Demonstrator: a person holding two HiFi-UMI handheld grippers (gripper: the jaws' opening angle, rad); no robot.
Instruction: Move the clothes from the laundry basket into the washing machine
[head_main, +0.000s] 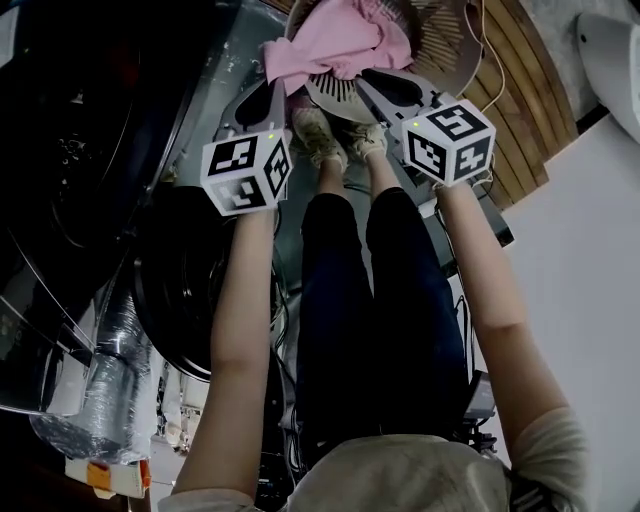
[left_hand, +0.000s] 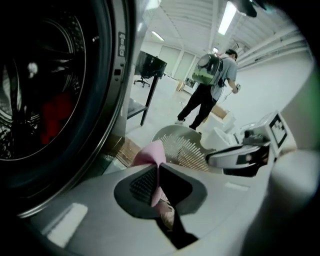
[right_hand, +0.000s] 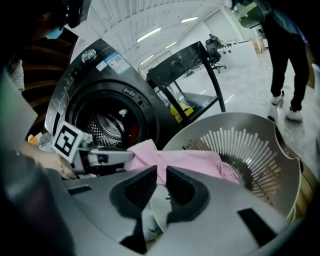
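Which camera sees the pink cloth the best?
The head view: the pink cloth lies bunched over the laundry basket, nearly all visible. The right gripper view shows a wide strip behind its jaws. The left gripper view shows only a small fold pinched in its jaws.

Basket (head_main: 455, 50) on the floor ahead of the feet (head_main: 335, 140), washer (right_hand: 85, 95) just to its left. Cloth (head_main: 335, 40) draped over the basket's near rim, spilling toward the washer. Left gripper (left_hand: 156, 169) on the cloth's washer-side end, right gripper (right_hand: 159, 174) beside it, nearer the basket's middle; cloth pinched between each pair of jaws. Table (right_hand: 192, 65) behind washer and basket; another person (left_hand: 212, 85) farther back.
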